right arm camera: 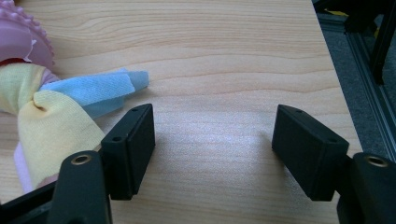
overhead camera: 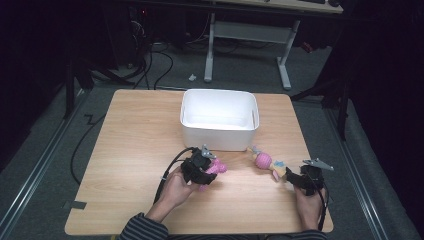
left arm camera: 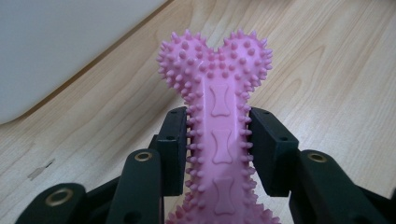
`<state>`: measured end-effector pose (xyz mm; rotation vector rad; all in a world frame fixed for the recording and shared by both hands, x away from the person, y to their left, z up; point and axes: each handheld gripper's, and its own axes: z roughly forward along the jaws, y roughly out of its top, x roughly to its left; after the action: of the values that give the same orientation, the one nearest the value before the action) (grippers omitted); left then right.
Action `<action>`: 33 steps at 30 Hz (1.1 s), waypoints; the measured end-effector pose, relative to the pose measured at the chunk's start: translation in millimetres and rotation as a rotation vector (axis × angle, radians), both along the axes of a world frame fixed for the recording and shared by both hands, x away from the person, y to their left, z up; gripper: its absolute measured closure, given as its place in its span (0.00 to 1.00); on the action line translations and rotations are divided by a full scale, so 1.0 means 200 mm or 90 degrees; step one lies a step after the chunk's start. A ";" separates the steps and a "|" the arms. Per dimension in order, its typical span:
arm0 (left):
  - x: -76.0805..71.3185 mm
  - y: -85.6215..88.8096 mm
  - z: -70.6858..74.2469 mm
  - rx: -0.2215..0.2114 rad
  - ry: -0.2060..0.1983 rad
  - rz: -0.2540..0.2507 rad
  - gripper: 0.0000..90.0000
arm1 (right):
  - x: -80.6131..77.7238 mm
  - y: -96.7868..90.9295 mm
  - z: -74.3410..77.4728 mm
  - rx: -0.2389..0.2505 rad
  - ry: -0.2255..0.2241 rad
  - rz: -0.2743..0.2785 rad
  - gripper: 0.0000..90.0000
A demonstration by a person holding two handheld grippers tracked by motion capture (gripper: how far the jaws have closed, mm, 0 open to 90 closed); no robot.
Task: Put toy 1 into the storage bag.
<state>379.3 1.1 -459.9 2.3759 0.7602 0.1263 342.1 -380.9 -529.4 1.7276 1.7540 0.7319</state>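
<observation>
Bone toy (left arm camera: 219, 135), lower end behind hand-held gripper (left arm camera: 218, 149)

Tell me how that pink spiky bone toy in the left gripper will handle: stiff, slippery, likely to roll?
The pink bone toy looks like moulded rubber, so probably fairly stiff with slight give. Its nubs sit against the left gripper pads on both sides, likely resisting slip. The flared knobbed end and flat middle suggest it won't roll far if set on the table.

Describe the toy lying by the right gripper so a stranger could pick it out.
Start at the white bin in the middle of the wooden table. Off its front right corner lies a soft toy, just ahead of the right gripper. Unlike the spiky pink bone, it has yellow and blue cloth strips.
</observation>
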 end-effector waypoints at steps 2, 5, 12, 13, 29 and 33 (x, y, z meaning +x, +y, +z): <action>0.00 0.01 0.01 -0.005 -0.001 0.002 0.66 | 0.00 0.00 0.00 0.000 0.000 0.000 0.34; 0.01 0.03 0.04 -0.008 -0.001 0.000 0.66 | 0.00 0.00 0.00 0.000 0.000 0.000 0.33; 0.04 0.06 0.12 -0.015 -0.003 -0.002 0.66 | 0.00 0.00 0.00 0.001 0.000 0.001 0.33; 0.04 0.06 0.13 -0.017 -0.002 -0.003 0.66 | 0.00 0.00 0.00 0.001 0.000 0.000 0.33; 0.08 0.13 0.31 -0.047 -0.017 -0.012 0.66 | 0.00 0.00 0.00 0.000 0.000 0.005 0.33; 0.10 0.14 0.36 -0.050 -0.020 -0.012 0.66 | 0.00 0.00 0.00 -0.001 -0.001 0.006 0.33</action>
<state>398.3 28.2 -388.9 2.3014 0.7143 0.1226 342.2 -380.7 -529.5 1.7192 1.7624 0.7351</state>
